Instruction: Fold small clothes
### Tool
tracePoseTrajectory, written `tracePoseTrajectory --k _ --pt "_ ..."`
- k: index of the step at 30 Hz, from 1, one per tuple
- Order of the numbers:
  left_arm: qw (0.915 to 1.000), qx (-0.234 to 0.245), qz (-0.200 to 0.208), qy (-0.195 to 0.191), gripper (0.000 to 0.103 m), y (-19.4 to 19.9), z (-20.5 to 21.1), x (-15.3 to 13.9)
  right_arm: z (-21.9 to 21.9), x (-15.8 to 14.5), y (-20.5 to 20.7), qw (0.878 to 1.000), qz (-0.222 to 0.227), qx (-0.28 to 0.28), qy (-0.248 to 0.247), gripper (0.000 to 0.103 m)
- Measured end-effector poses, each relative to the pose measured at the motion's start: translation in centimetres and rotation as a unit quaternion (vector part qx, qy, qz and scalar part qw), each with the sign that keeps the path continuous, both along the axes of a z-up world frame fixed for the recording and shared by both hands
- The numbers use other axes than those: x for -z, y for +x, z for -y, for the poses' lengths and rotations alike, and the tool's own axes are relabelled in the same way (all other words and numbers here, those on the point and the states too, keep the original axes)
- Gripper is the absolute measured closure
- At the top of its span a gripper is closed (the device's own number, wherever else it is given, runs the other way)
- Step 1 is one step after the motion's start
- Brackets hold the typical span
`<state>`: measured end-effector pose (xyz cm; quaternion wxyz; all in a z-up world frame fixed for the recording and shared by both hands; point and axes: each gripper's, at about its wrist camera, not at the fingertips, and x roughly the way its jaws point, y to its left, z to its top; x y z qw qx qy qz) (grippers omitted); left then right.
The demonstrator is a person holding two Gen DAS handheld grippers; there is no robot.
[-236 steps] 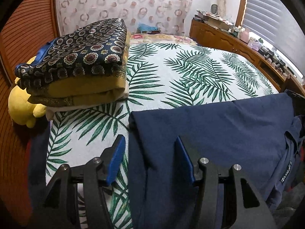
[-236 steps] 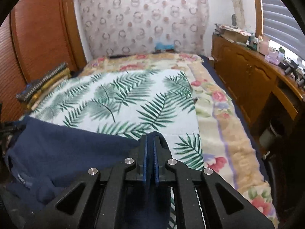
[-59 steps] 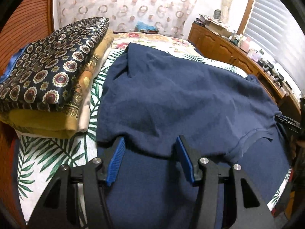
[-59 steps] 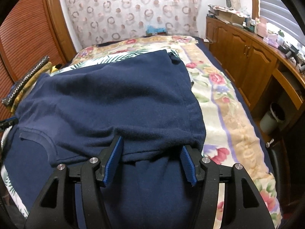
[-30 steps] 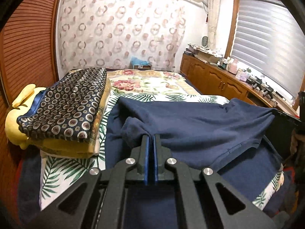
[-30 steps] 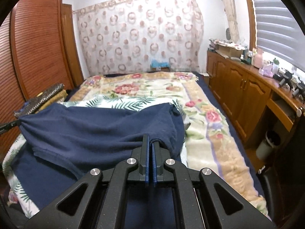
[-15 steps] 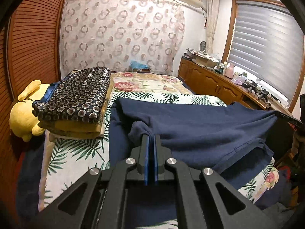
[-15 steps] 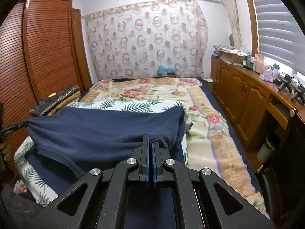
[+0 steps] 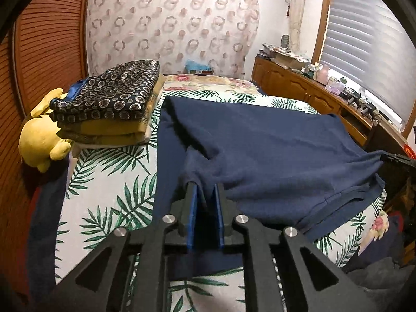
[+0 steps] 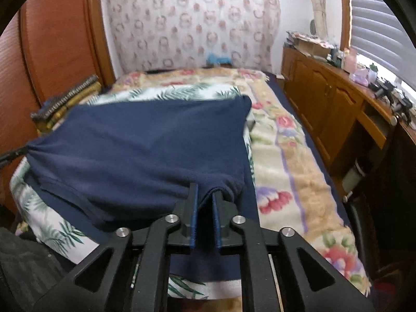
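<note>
From the left wrist, the left gripper (image 9: 205,189) is opening, with a bunched corner of the blue shirt (image 9: 260,145) between its blue fingers. The shirt lies folded over on the leafy bed cover (image 9: 111,182), beside a pile of folded cloth (image 9: 114,104).

From the right wrist, the right gripper (image 10: 205,195) is opening too, with the shirt's (image 10: 145,143) other corner between its fingers.

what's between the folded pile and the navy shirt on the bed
Only a narrow strip of the palm-leaf bedspread separates the folded pile from the navy shirt; the left wrist view shows it.
</note>
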<state>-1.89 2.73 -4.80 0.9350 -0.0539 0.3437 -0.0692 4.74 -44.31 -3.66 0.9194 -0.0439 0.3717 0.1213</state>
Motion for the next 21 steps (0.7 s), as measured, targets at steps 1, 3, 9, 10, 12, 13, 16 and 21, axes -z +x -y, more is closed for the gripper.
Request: tracePoseTrajectory --k 1,3,9,10,12,13,16,21 --pt "1.0000 -0.002 0.002 0.004 0.084 -0.1 0.0 -0.1 -0.1 -0.2 0.0 1.000 0.004 0.000 -0.004 0.085" --pt "0.9999 -0.007 0.007 0.009 0.082 -0.3 -0.2 -0.4 -0.5 -0.6 0.0 1.000 0.013 -0.002 -0.012 0.079" --pt "0.9997 -0.021 0.004 0.015 0.080 0.3 -1.1 -0.4 -1.6 -1.7 0.2 0.999 0.041 -0.005 -0.025 0.055" --pt "0.9997 -0.022 0.002 0.015 0.080 0.6 -1.3 -0.2 -1.7 -1.9 0.3 0.999 0.043 -0.006 -0.024 0.055" --pt "0.9996 -0.022 -0.006 0.017 0.080 1.4 -1.4 0.3 -1.9 -2.2 0.3 0.999 0.047 -0.009 -0.020 0.052" --pt "0.9995 -0.023 -0.011 0.019 0.080 1.8 -1.5 0.6 -1.9 -2.3 0.4 0.999 0.049 -0.010 -0.019 0.051" --pt "0.9994 -0.020 -0.025 0.017 0.080 2.8 -1.5 1.4 -2.4 -2.3 0.8 0.998 0.050 -0.015 -0.016 0.047" --pt "0.9991 -0.006 -0.042 0.002 0.080 4.2 -1.2 2.3 -4.7 -0.5 2.6 0.999 0.032 -0.041 -0.012 0.044"
